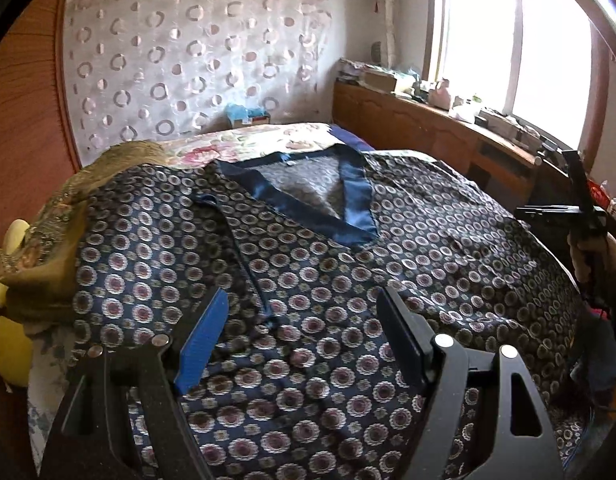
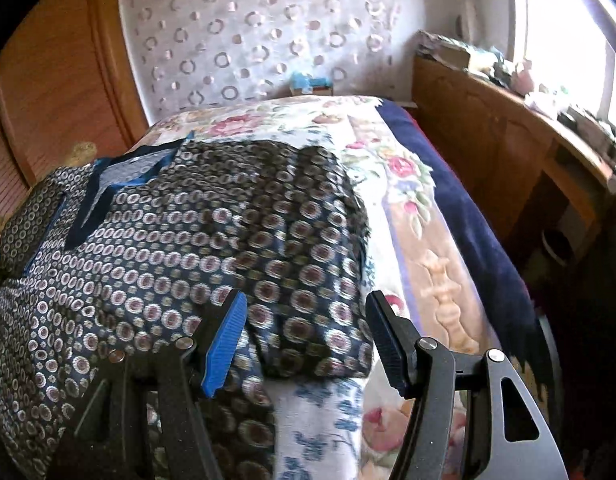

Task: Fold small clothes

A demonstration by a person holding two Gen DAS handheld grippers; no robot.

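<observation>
Shirt: the patterned shirt lay spread face up across the bed, its blue collar toward the far wall.
Feel: I judged it thin, limp and satiny, so light to lift but likely to slide and to sag out of any fold.
Where to hold: I reckoned the edges were best; the right sleeve was already turned in over the body, and its lower edge lay just ahead of my right tool.
Left gripper: it hung over the shirt's lower front, jaws apart, with nothing pinched.
Right gripper: its jaws stood apart either side of the sleeve's lower corner, and I saw no pad pressing on cloth.
Surface: a soft floral quilt, which I expected to give under pressure and perhaps catch in a pinch.
Left side: an olive cloth lay bunched against the shirt's edge.
Room: a ring-patterned curtain behind the bed, a cluttered wooden ledge under a bright window.
</observation>
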